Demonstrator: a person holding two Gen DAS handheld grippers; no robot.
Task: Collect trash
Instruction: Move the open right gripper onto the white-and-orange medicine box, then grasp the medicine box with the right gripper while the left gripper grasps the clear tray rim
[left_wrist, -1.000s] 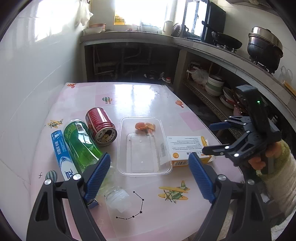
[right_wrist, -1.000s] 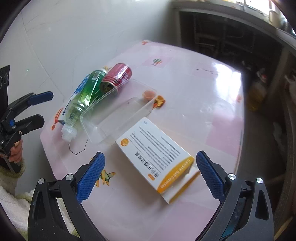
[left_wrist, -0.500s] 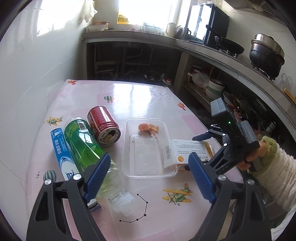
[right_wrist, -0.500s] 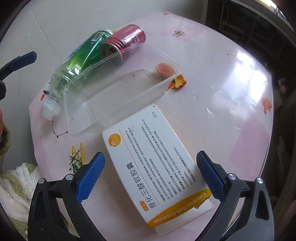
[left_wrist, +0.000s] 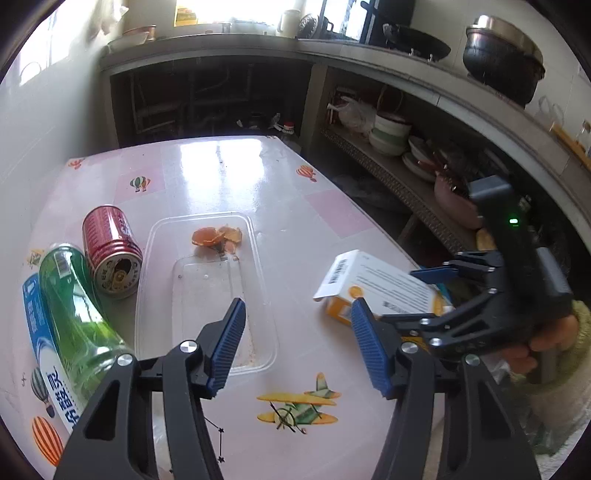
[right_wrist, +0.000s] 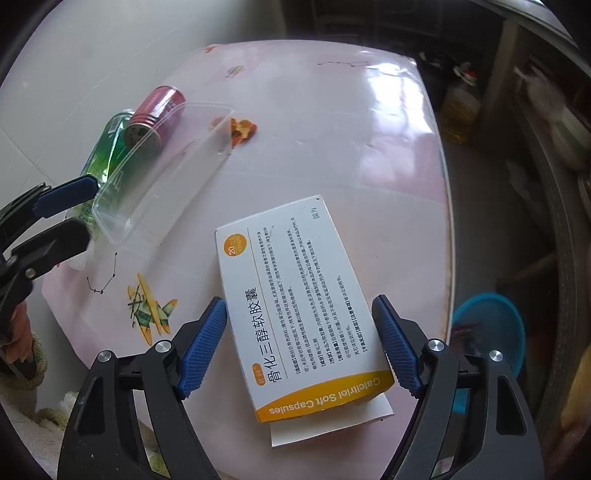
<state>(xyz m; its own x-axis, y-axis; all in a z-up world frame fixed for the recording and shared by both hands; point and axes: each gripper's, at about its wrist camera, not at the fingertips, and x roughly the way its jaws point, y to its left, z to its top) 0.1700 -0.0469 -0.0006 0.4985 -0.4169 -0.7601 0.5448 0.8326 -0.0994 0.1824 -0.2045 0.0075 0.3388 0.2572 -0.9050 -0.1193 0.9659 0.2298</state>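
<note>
A white and orange medicine box (right_wrist: 303, 306) is tilted up off the pink table (right_wrist: 332, 147), between the blue pads of my right gripper (right_wrist: 299, 347), which has closed in on its sides. It also shows in the left wrist view (left_wrist: 373, 291). A clear plastic tray (left_wrist: 207, 291) lies mid-table with orange peel (left_wrist: 216, 236) at its far end. A red can (left_wrist: 110, 254), a green bottle (left_wrist: 77, 317) and a blue tube (left_wrist: 48, 354) lie left of it. My left gripper (left_wrist: 299, 347) is open and empty above the tray's near end.
A blue basket (right_wrist: 491, 332) stands on the floor right of the table. A white wall runs along the table's left side. A counter with pots (left_wrist: 502, 55) and a shelf of bowls (left_wrist: 391, 133) lies to the right.
My right gripper has narrowed around the medicine box and raised its far end off the table. My left gripper has narrowed and shifted right over the tray.
</note>
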